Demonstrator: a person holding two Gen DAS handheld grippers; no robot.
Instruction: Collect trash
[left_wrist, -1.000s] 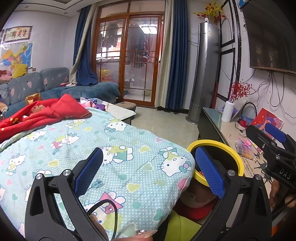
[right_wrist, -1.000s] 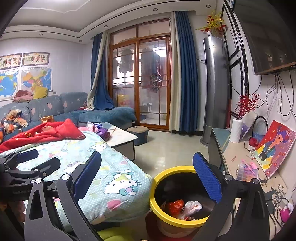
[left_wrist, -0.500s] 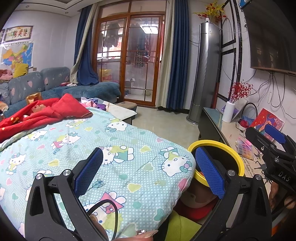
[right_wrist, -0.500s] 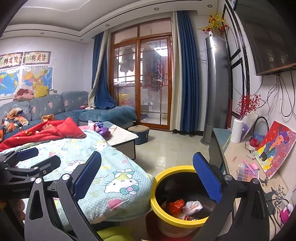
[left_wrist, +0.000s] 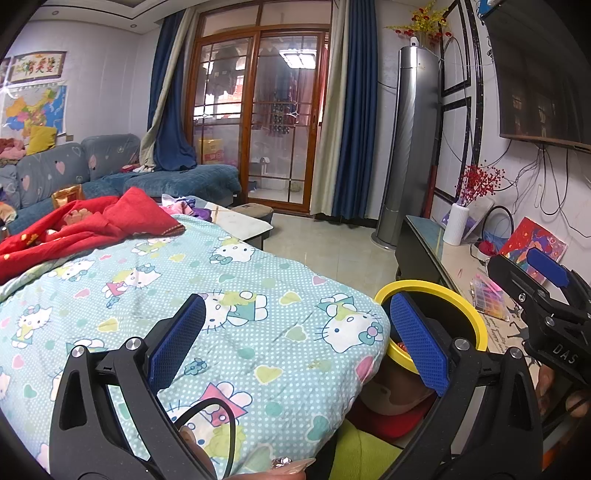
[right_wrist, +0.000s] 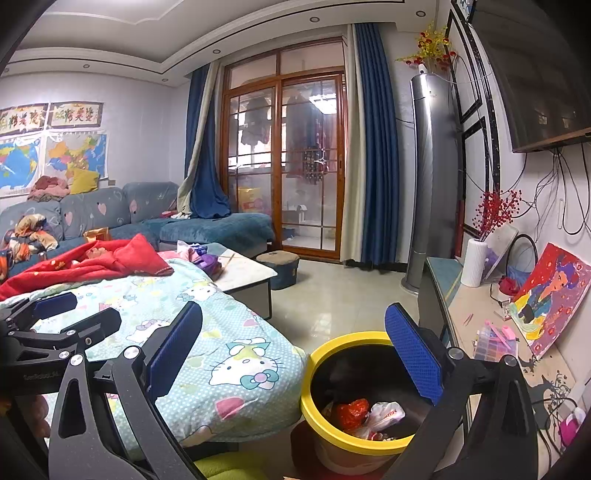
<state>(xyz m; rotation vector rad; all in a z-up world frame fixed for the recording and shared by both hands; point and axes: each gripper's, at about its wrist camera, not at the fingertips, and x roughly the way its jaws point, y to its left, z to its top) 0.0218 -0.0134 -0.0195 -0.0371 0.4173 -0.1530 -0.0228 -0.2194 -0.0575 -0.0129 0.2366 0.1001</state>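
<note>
Trash bin (right_wrist: 354, 441) just below open, empty right tool (right_wrist: 295, 354).

I see a matt cotton-look Hello Kitty quilt (left_wrist: 229, 295), a glossy yellow plastic bin rim (right_wrist: 332, 428), crinkled shiny wrappers (right_wrist: 369, 413) inside, and dimpled blue rubbery gripper pads (right_wrist: 413, 354).

A table draped in a Hello Kitty cover (right_wrist: 229, 343) carries a crumpled red cloth (right_wrist: 92, 264) at its far end. On the tiled floor (right_wrist: 332, 295) just beside it stands a yellow-rimmed bin (right_wrist: 321, 413) — red and white wrappers inside.
</note>
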